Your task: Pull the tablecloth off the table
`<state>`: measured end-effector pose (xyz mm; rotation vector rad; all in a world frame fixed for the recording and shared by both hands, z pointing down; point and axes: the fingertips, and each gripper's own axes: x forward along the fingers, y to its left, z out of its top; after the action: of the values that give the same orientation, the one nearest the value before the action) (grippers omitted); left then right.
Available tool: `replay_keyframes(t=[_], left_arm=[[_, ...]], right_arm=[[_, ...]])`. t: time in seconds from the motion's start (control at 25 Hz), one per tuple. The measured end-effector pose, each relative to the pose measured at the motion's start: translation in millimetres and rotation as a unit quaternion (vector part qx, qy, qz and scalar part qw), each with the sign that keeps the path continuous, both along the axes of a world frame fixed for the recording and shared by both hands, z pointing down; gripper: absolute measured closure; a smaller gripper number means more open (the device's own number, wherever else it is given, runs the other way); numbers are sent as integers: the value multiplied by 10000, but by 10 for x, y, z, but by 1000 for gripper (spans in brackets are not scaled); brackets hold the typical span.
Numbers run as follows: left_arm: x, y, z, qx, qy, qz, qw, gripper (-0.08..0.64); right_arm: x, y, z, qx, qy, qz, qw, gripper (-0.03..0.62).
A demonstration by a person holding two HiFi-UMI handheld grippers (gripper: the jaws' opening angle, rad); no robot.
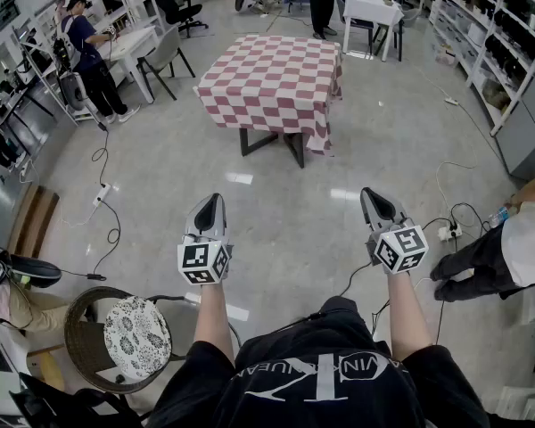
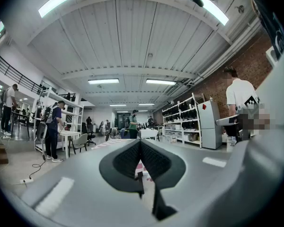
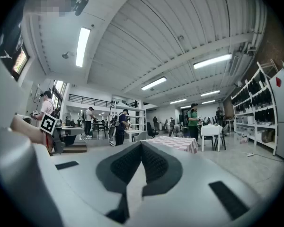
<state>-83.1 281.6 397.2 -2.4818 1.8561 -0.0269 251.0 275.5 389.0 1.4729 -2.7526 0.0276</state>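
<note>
you're holding the left gripper (image 1: pixel 208 210) and right gripper (image 1: pixel 375 205) pressed together and empty, well short of the tablecloth (image 1: pixel 272 83).

We have bare floor (image 1: pixel 276 199) open ahead of us right up to the table (image 1: pixel 296 148). On our left a cable (image 1: pixel 116 235) trails across the floor and a round chair (image 1: pixel 71 324) stands close by; on our right a person (image 1: pixel 481 255) stands near, with a power strip (image 1: pixel 448 232) beside them.

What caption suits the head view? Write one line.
Shut and empty, the left gripper and right gripper point toward the checkered tablecloth covering the table ahead.
</note>
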Motion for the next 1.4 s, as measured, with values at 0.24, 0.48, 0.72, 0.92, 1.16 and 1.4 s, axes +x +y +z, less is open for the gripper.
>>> replay_keyframes(t=[0.24,0.48,0.72,0.92,1.16,1.4], left_arm=[[-53,-57,69,-58,37,2,10000,549],[-96,-102,142,-164,74,-42,9998,549],[-232,-262,183,-255,38,-142,9996,549],[-340,-509,285,-334,99,-280,9990,549],[-608,-1039,380,-274,158,-409,9987,549],[-732,-1641,403,-296,181,-476,9983,549]], right_arm=[[-94,-63,-27,69,-37,-50,10000,580],[-77,-125,50,-46,-79,-35,10000,580],[-111,-375,121,-128,-96,-62,9999,580],[-169,-678,229,-166,-217,-152,9995,580],[-382,-1291,372,-146,-272,-219,9993,580],[-507,-1920,428,-245,-203,-270,9991,578]])
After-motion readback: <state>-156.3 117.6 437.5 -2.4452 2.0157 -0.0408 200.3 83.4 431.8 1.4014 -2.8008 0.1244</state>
